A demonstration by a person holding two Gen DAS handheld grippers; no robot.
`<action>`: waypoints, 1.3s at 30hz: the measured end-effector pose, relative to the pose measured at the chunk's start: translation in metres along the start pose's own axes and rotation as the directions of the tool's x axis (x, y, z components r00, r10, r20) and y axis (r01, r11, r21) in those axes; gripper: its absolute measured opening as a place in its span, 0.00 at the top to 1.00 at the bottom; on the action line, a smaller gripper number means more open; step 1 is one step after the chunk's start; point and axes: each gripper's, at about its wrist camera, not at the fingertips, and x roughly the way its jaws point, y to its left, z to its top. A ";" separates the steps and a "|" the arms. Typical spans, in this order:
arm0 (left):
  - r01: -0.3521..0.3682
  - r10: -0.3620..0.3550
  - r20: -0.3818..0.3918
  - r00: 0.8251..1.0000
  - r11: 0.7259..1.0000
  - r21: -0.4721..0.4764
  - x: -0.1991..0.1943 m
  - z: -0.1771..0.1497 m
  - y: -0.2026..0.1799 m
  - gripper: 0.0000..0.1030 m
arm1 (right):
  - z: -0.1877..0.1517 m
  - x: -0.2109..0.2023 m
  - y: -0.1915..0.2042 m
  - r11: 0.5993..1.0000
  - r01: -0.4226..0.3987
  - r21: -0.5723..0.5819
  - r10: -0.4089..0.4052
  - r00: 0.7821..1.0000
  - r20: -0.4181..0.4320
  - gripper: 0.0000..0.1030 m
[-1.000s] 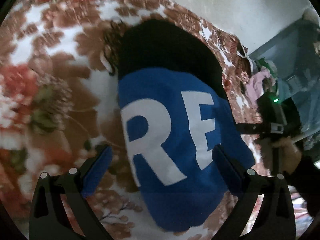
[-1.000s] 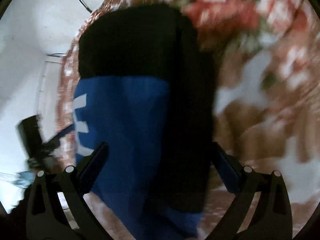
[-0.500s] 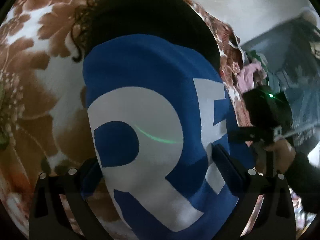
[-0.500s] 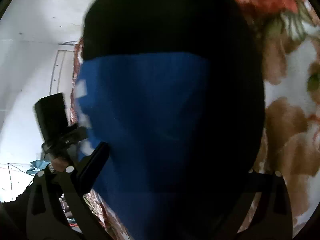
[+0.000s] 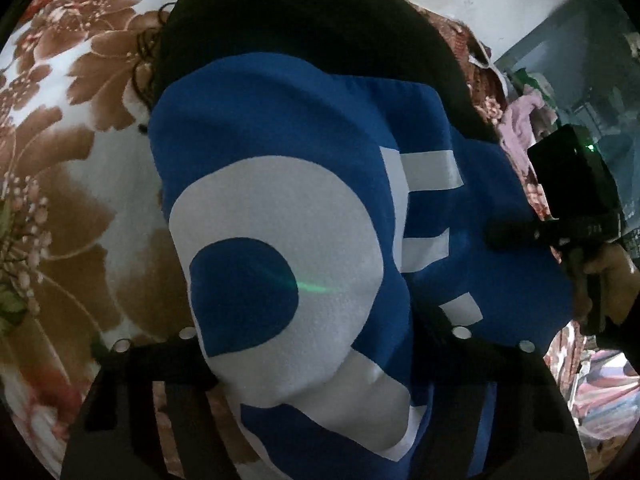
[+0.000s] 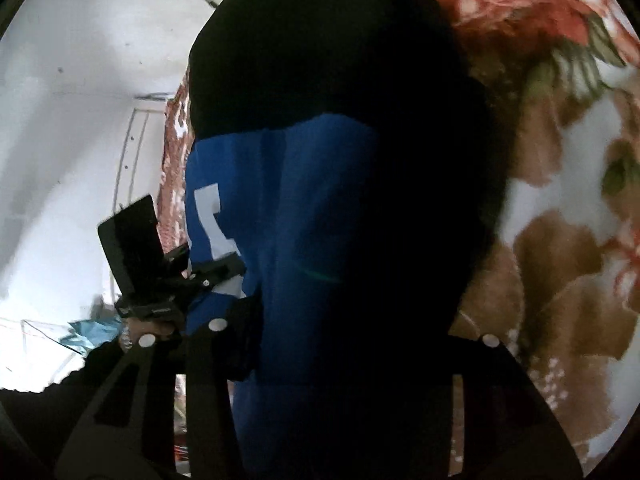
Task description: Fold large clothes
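Note:
A blue garment (image 5: 280,140) with big white letters and a black upper part (image 5: 300,20) lies on a floral blanket (image 5: 80,160). My left gripper (image 5: 320,352) straddles its near edge. Its jaws are closing, and the lettered cloth bulges up between them and covers the fingertips. In the right wrist view the same garment (image 6: 320,200) fills the frame, blue at left and black at right. My right gripper (image 6: 352,340) is closing on that edge, with its right finger buried under black cloth. Each view shows the other gripper, the right gripper (image 5: 572,200) and the left gripper (image 6: 152,264), held by a hand.
The blanket (image 6: 560,240) spreads out beyond the garment on both sides. A white wall (image 6: 60,120) stands behind the bed. A heap of pink and other clothes (image 5: 520,120) lies past the bed's far corner, in front of a grey-blue wall.
Both grippers have come down and in over the garment's near edge. Their jaws stood wide before and have now narrowed onto the cloth, which bunches between them.

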 end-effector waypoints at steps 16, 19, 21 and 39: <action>-0.067 0.052 0.087 0.995 0.983 0.172 -0.079 0.000 -0.066 0.57 | -0.017 -0.014 0.062 0.998 -0.058 -0.030 0.058 0.998 0.011 0.65; -0.071 0.052 0.100 0.994 0.978 0.198 -0.102 -0.005 -0.076 0.57 | -0.028 -0.023 0.082 0.996 -0.075 -0.037 0.076 0.997 0.032 0.65; -0.072 0.049 0.115 0.992 0.975 0.209 -0.117 -0.008 -0.083 0.57 | -0.035 -0.031 0.096 0.995 -0.088 -0.036 0.090 0.994 0.058 0.65; 0.312 -0.305 -0.109 0.946 0.765 0.563 -0.117 -0.069 -0.410 0.57 | -0.366 -0.302 0.061 0.962 -0.067 0.264 -0.070 0.876 0.478 0.65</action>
